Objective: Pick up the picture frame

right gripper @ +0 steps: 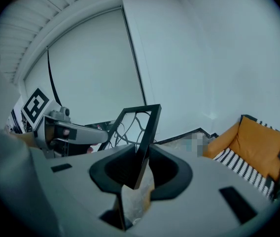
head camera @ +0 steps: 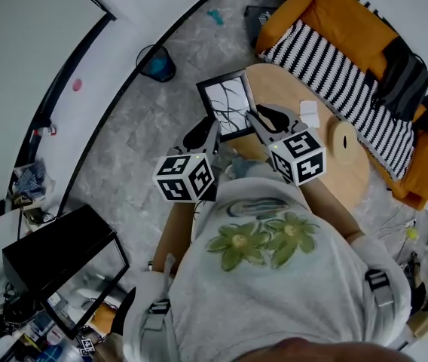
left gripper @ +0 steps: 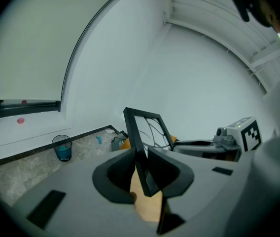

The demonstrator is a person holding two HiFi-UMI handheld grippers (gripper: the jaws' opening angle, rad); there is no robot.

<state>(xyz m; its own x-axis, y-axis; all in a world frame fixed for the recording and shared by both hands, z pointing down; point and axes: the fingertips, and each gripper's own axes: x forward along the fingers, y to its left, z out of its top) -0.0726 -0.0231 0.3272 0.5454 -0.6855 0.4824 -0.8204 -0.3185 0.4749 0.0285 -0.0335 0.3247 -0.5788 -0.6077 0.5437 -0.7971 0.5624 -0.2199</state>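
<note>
The picture frame [head camera: 225, 102] is a black-edged pane with a dark branch drawing. It hangs in the air over the near edge of the round table, held between both grippers. My left gripper [head camera: 208, 136] is shut on the frame's left side; in the left gripper view the frame [left gripper: 141, 127] stands edge-on between the jaws of that gripper [left gripper: 143, 171]. My right gripper [head camera: 258, 121] is shut on the right side; in the right gripper view the black edge of the frame [right gripper: 147, 127] runs down into the jaws of that gripper [right gripper: 141, 174]. Each gripper shows in the other's view.
A round wooden table [head camera: 353, 173] carries a tape roll [head camera: 343, 140] and a white card [head camera: 309, 114]. An orange sofa [head camera: 350, 17] with a striped blanket stands behind it. A blue bin [head camera: 156, 65] sits on the grey floor, and a black cabinet [head camera: 56, 251] at lower left.
</note>
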